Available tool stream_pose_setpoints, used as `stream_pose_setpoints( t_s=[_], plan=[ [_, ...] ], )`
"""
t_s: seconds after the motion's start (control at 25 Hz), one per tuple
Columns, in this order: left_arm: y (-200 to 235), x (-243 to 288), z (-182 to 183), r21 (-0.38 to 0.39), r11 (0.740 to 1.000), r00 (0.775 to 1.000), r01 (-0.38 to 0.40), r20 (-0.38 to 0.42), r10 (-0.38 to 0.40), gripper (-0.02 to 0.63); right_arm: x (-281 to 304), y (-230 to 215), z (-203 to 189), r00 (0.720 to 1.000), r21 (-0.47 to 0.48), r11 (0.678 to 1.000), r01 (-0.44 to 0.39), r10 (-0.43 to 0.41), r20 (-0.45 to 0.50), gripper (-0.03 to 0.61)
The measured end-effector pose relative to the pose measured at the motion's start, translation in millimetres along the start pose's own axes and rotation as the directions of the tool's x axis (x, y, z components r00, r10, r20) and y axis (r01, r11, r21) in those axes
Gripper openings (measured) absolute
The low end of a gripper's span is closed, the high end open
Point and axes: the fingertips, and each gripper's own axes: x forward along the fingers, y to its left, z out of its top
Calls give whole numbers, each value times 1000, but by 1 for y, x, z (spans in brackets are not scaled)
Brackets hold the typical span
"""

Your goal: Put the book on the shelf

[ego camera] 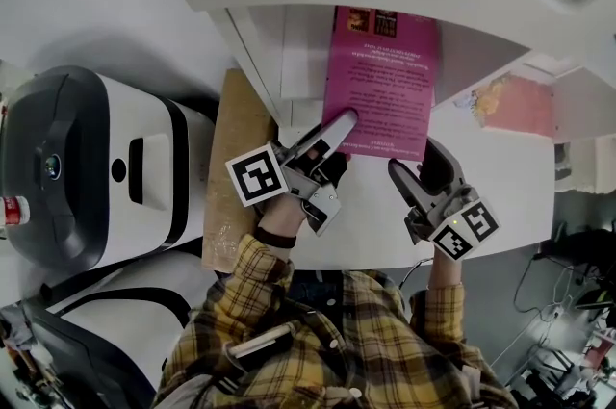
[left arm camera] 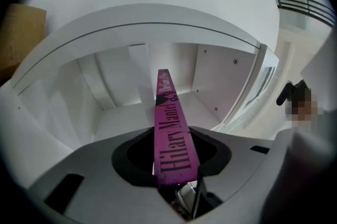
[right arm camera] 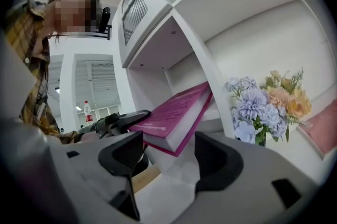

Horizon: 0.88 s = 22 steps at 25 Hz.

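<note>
White shelf (ego camera: 289, 51) compartments stand at the back of a white bench (ego camera: 366, 215). A pink book (ego camera: 380, 80) lies tilted, its far end inside one compartment and its near end jutting out over the bench. My left hand-held gripper (ego camera: 337, 130) pinches the book's near edge at the spine. My right hand-held gripper (ego camera: 419, 165) hangs just beside the book's near right corner, jaws spread wide with nothing between them. Risk as I judge it: held at one edge only, the book could twist or slip in the jaws, or slide back out if released this far out.
</note>
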Motion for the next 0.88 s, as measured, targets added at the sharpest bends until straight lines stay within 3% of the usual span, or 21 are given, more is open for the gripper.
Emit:
stream_pose_setpoints(
  t_s=[0.28,0.4,0.52,0.64,0.88],
  plan=[
    [-3,0,12,-65,998,999,23,30,-21,160,12,3,2,998,-124,990,67,-67,0,296],
    [-5,2,11,-71,997,999,40,18,-39,161,14,-1,6,996,-110,990,88,-86,22,296],
    [-7,3,10,-123,988,995,97,44,-92,166,15,-7,9,991,-85,988,127,-123,53,296],
    [-11,1,13,-137,981,990,134,64,-126,212,22,-8,14,984,-67,985,160,-155,83,293],
    [-11,-13,13,-111,987,992,116,70,-109,256,39,-11,20,966,-100,963,250,-240,97,290]
  ],
)
